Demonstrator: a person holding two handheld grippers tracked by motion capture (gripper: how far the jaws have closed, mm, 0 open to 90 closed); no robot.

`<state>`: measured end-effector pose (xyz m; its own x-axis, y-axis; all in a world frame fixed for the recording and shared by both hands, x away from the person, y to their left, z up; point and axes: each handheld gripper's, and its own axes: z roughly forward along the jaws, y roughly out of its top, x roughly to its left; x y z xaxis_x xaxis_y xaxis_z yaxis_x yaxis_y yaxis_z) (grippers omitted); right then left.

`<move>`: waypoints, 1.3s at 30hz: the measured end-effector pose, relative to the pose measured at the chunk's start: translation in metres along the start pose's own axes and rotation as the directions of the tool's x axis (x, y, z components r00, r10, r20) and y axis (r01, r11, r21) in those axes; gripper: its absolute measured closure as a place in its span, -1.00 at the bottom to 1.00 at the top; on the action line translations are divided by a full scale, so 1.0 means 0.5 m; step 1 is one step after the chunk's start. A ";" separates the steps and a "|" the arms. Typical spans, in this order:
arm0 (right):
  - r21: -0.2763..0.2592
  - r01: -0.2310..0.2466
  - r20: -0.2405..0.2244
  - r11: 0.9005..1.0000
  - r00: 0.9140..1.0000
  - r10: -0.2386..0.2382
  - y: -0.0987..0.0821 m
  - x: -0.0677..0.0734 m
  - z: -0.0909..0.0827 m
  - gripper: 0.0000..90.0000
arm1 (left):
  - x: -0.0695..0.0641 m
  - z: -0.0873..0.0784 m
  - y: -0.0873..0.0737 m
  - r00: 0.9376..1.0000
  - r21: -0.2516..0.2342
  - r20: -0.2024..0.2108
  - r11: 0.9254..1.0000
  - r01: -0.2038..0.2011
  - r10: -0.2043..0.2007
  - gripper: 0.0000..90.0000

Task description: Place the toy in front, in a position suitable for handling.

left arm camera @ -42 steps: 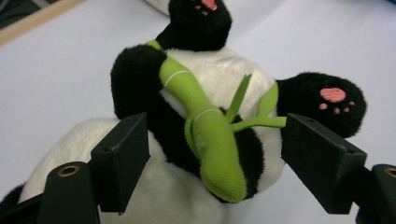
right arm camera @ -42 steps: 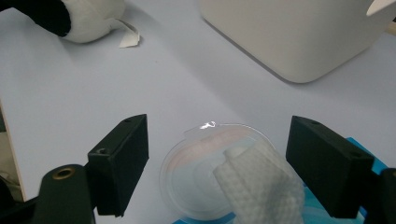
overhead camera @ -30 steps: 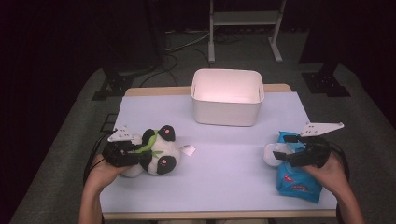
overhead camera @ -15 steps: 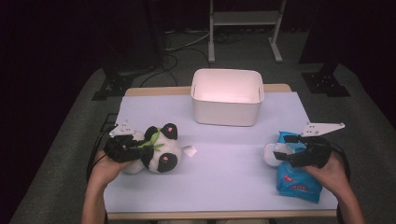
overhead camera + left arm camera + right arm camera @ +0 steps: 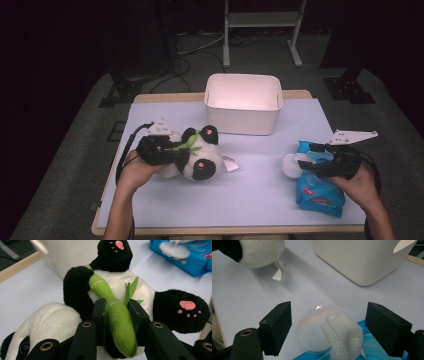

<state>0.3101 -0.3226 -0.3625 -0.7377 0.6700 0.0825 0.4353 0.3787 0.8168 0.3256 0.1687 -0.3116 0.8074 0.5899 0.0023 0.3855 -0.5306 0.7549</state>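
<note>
A plush panda [image 5: 197, 157] lies on the left half of the bench [image 5: 250, 190], a soft, fuzzy toy with a white body, black limbs and pink stitched paw pads. Across its chest runs a green felt bamboo stalk [image 5: 113, 315], rounded and padded, with thin pale rings sewn around it and flat pointed leaves beside it. The left gripper [image 5: 167, 150] has its black, blocky fingers [image 5: 98, 315] clamped on that stalk, one on each side, squeezing the stuffing in. A white fabric tag [image 5: 278, 272] hangs from the toy's side.

On the right half of the bench sits a blue pack of wet wipes [image 5: 320, 192], glossy and crinkled. Its round, clear plastic lid [image 5: 322, 330] is flipped open, and a white wipe [image 5: 343, 332] with a dimpled, woven texture pokes up from the opening. The right gripper [image 5: 312, 162] hovers over the pack's near end with its fingers [image 5: 278, 327] standing wide, the lid and wipe between them and untouched.

Behind both, near the far edge, stands a white bin [image 5: 243, 103], a smooth matte plastic box with rounded corners and an open top. The bench surface itself is a pale, flat sheet with a light wooden edge showing around it.
</note>
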 end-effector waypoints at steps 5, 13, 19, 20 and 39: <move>-0.013 -0.004 0.006 1.000 1.000 0.004 0.000 -0.004 -0.009 -0.55 | -0.036 0.049 0.045 0.999 0.025 0.044 0.999 -0.027 0.026 0.56; -0.033 -0.007 0.015 0.999 1.000 0.007 -0.001 -0.010 -0.022 -0.55 | -0.085 0.102 0.091 0.995 0.057 0.076 0.996 -0.065 0.060 0.56; -0.043 -0.011 0.016 0.999 1.000 0.012 -0.002 -0.014 -0.028 -0.55 | -0.115 0.135 0.109 0.994 0.073 0.096 0.995 -0.068 0.061 0.56; -0.041 -0.009 0.016 0.999 1.000 0.010 -0.002 -0.014 -0.027 -0.55 | -0.115 0.135 0.109 0.994 0.073 0.096 0.995 -0.068 0.061 0.56; 0.030 0.033 -0.009 0.999 0.999 -0.033 -0.005 0.001 -0.011 -0.50 | -0.157 0.204 0.095 0.985 0.107 0.161 0.992 -0.071 0.053 0.26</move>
<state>0.3056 -0.3267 -0.3613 -0.7563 0.6514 0.0607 0.4256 0.4195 0.8018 0.3258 0.0350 -0.3430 0.8881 0.4552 -0.0638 0.3732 -0.6331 0.6782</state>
